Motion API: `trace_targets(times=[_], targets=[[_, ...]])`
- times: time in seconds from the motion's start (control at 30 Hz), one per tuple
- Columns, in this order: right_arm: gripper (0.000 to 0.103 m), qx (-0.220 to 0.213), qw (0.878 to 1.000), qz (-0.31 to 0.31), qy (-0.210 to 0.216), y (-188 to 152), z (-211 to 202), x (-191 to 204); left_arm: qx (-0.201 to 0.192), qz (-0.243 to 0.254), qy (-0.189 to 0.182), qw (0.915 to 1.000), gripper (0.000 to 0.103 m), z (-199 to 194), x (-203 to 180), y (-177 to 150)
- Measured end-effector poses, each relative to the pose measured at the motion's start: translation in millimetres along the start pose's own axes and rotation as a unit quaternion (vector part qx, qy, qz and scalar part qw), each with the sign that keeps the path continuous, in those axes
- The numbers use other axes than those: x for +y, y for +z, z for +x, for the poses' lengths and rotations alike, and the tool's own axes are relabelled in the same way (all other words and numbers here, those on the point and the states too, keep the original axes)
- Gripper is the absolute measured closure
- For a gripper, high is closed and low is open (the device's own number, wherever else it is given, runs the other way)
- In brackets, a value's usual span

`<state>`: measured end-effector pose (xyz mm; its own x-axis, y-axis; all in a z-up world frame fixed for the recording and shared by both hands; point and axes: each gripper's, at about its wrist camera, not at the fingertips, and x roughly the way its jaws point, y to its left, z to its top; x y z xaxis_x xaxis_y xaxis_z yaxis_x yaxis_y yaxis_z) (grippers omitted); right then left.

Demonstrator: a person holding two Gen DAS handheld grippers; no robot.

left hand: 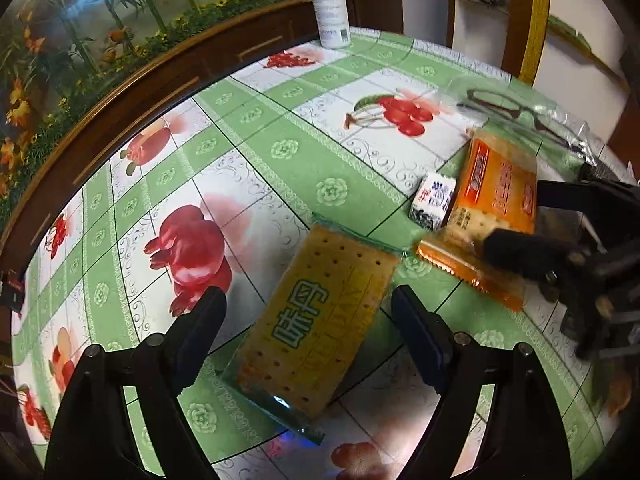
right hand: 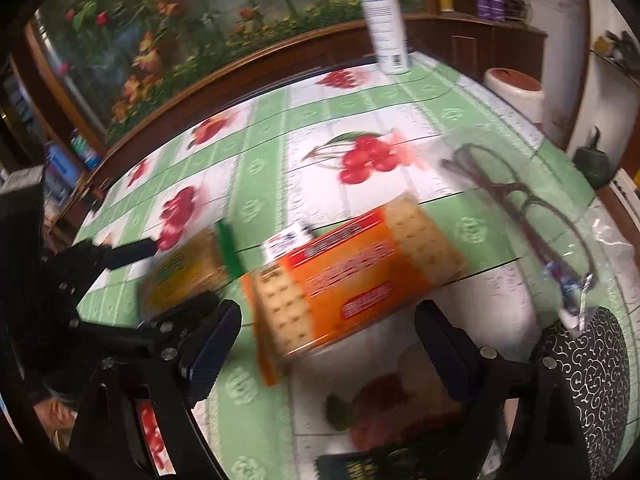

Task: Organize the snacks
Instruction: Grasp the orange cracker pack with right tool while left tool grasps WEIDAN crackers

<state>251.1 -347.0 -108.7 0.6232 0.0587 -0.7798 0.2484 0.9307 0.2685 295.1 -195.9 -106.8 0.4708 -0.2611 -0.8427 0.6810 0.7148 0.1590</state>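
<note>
A: Looking down your left gripper [left hand: 308, 316], you have the green cracker pack [left hand: 316, 320] lying flat between the spread jaws, neither pad touching it. Its long axis runs from the near edge up and to the right, toward the orange pack [left hand: 496, 200].

B: And the orange pack?

A: It lies flat on the tablecloth [left hand: 248, 152], just past the green pack's far end. In the left view its long axis runs toward the glasses bag [left hand: 520, 116]. A small white-and-blue sweet [left hand: 434, 200] sits against the orange pack's left side.

B: Your right gripper [right hand: 328, 340]?

A: Jaws wide apart, clamped on nothing. The orange pack [right hand: 352, 280] lies between and beyond them, its long axis slanting up to the right; that view is blurred. The green pack [right hand: 184, 272] lies left of the orange pack, with your left gripper's finger [right hand: 128, 256] beside it.

B: Anything crowding it?

A: The bagged glasses [right hand: 532, 208] lie right of the orange pack. A white bottle [right hand: 386, 20] stands well beyond it at the table's far edge.
</note>
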Motion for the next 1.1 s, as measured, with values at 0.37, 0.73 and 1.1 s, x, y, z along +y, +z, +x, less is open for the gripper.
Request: trace_targets(times=[0.37,0.73,1.1], targets=[[0.020,0.014,0.997,-0.067,-0.039,16,25,33,0.013,-0.088,0.018,0.9959,0.054,-13,27,-23],[0.032,0.018,0.993,-0.105,-0.045,1,13,34,0.003,-0.107,0.015,0.9941,0.056,-18,40,-26],[0.047,0.003,0.991,-0.126,-0.050,0,14,36,-0.004,-0.145,0.015,0.9892,0.058,-2,49,-20]])
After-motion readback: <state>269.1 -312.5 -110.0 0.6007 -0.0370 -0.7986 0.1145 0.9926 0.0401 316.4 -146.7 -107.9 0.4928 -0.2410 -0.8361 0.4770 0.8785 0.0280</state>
